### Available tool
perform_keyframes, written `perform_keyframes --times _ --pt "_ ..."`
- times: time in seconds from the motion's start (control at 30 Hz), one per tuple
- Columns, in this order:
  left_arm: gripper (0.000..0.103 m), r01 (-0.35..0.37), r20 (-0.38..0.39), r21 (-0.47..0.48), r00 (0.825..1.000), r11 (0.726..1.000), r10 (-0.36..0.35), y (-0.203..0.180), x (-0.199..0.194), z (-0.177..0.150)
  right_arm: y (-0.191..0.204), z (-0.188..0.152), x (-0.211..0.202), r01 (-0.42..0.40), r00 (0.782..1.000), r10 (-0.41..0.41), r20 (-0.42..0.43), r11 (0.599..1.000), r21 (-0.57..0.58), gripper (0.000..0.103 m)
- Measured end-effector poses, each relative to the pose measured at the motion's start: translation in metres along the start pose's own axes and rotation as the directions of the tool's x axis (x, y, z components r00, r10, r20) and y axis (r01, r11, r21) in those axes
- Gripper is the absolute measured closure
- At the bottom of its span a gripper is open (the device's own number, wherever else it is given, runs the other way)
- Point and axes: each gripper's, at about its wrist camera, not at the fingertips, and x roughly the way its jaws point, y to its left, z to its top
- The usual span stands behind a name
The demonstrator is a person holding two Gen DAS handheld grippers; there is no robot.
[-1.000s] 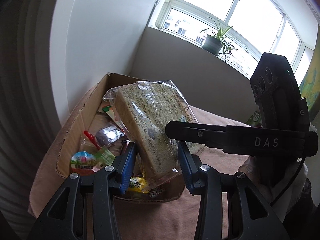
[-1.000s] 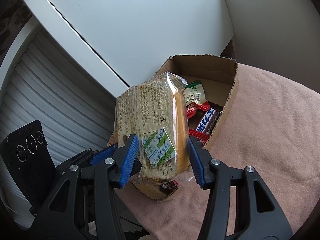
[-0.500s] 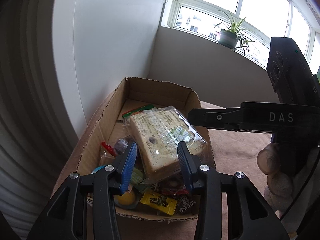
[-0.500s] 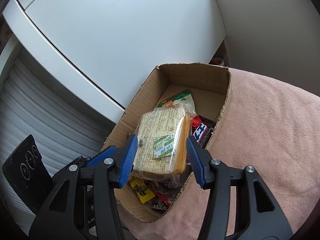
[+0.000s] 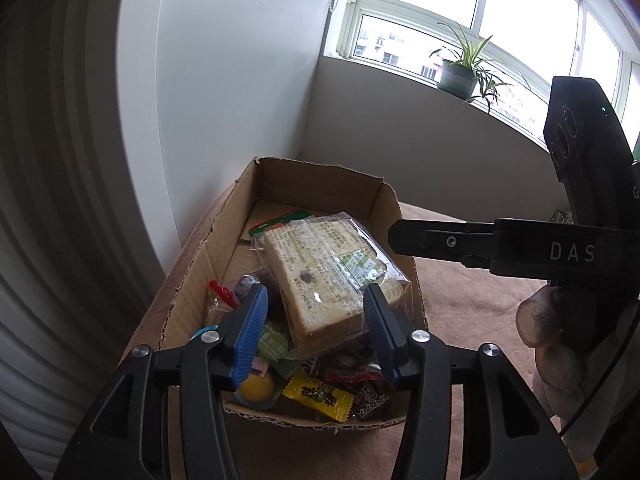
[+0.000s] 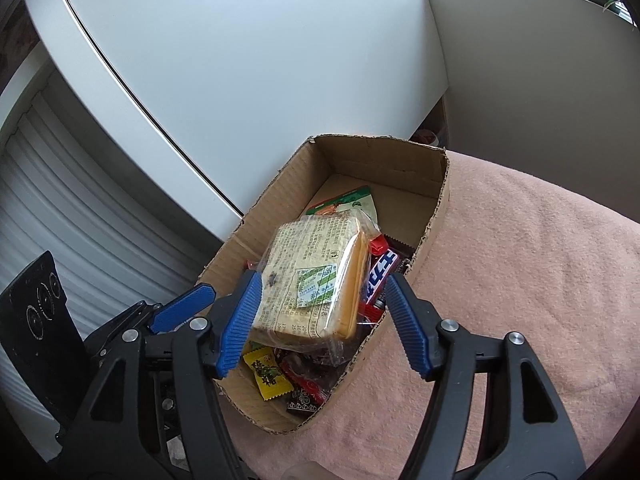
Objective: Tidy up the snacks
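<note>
Right wrist view has the bagged bread loaf lying atop the snacks inside the cardboard box, long axis running away, dead ahead between the spread right hand-held gripper; left hand-held gripper likewise spread, equally near.

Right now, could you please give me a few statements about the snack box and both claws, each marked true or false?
1. The bagged bread lies on top of the other snacks in the cardboard box. True.
2. The left claw is clamped on the bread. False: it is open and holds nothing.
3. The right claw is open. True.
4. The box sits on bare wood. False: it rests on a pink cloth.
5. A yellow candy packet lies at the box's near end. True.
</note>
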Motion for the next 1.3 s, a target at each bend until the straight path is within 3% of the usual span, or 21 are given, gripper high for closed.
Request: perform_keyframes --times 0.1,0.37,0.7,1.1,1.3 --pt "0.049 -0.005 0.002 0.008 1.0 1.0 0.005 -0.002 -0.002 -0.001 0.001 -0.002 -0.003 0.011 1.0 -0.01 0.013 1.0 -0.011 0.025" --pt "0.034 -0.038 0.01 0.002 0.999 0.999 0.038 -0.004 -0.011 -0.006 -0.002 -0.007 -0.008 0.059 0.998 -0.059 0.012 0.998 -0.023 0.025" --pt "0.03 -0.059 0.036 -0.016 0.998 0.998 0.06 -0.014 -0.03 -0.017 -0.002 -0.03 -0.033 0.121 0.991 -0.118 0.06 0.991 -0.051 0.025" --pt "0.029 -0.075 0.086 -0.04 0.993 0.996 0.078 -0.031 -0.066 -0.037 0.001 -0.084 -0.081 0.254 0.955 -0.24 0.176 0.965 -0.059 0.024" --pt "0.029 -0.089 0.102 -0.056 0.99 0.994 0.095 -0.033 -0.079 -0.043 0.003 -0.098 -0.104 0.267 0.941 -0.256 0.221 0.963 -0.019 0.024"
